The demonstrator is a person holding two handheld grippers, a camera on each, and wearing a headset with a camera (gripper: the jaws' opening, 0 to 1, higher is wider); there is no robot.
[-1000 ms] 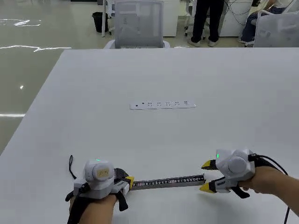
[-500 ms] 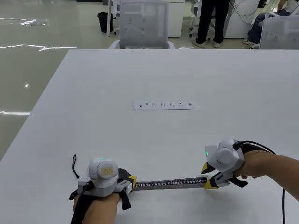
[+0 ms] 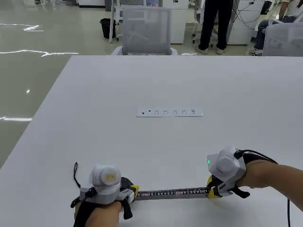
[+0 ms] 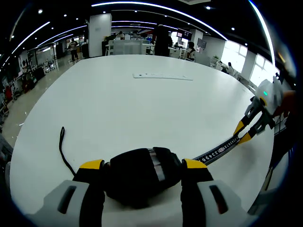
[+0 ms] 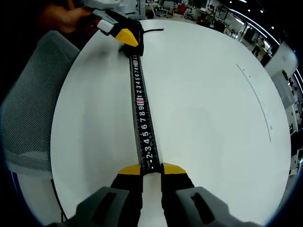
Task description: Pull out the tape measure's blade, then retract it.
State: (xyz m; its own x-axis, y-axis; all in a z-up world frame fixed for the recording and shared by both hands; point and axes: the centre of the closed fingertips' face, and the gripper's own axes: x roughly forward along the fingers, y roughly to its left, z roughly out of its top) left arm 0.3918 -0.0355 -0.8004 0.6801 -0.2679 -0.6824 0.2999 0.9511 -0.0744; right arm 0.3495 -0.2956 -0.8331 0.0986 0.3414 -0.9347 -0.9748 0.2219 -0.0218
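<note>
Low in the frame, the left gripper clamps the tape measure case. At lower right, the right gripper pinches the tip of the extended blade on the worktop.

Bright, even light falls from above. Long white ceiling light strips curve across the top of the left gripper view, and pale windows glow at its far right. In the head view, the glossy grey floor at far left carries streaks of white glare. The matte white tabletop looks nearly washed out, with only soft, faint shadows under the left gripper and the right gripper. Both gripper views bend the table's edge into a curve. In the right gripper view, white numerals on the dark tape measure blade read sharp, while the grey mesh chair back at near left is soft. The black tape measure case stays dark with a slight sheen.
</note>
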